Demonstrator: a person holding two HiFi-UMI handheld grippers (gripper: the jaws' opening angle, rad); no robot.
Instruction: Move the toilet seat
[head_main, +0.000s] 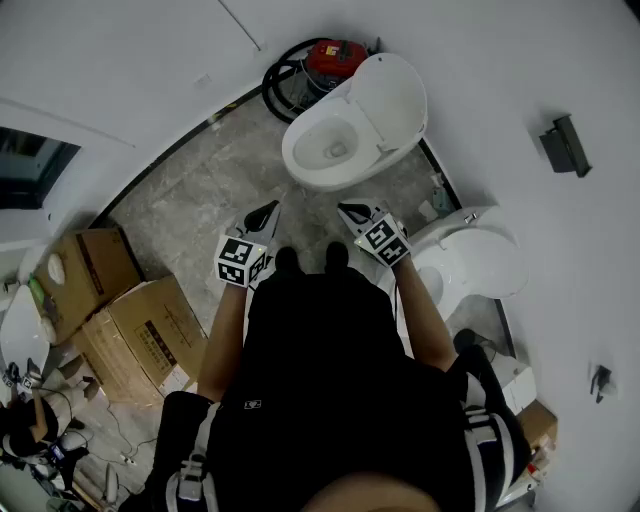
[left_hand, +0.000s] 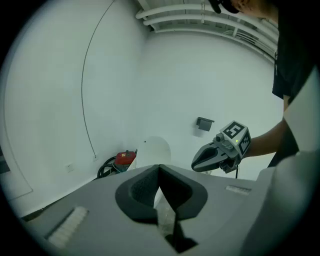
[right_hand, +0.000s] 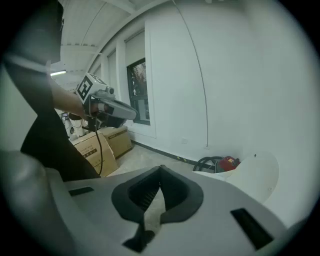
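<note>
The left tongs (head_main: 266, 210) and the right tongs (head_main: 346, 211) are both closed tight with nothing between them. In each gripper view the dark tips meet in a point. In the head view they sit side by side, a little apart, in front of the person's black-clad body. Both point forward and somewhat down toward the white ceramic toilet (head_main: 318, 158), short of it and touching nothing.

The white oval toilet seat (head_main: 388, 98) stands raised behind the open bowl and leans back toward the white wall. Whether a separate ring lies on the bowl rim cannot be told. Both gripper views show the raised oval as a pale rounded shape beyond the closed tips.

The toilet stands on a grey mottled stone floor (head_main: 200, 190). Just behind it, against the wall, sits a red machine (head_main: 336, 57) with a black coiled hose (head_main: 280, 80). A second white toilet (head_main: 470, 262) stands to the person's right, near the right tongs. Two brown cardboard boxes (head_main: 140, 335) lie on the floor to the left, well apart from the toilet. A small dark fixture (head_main: 565, 146) hangs on the right wall.
</note>
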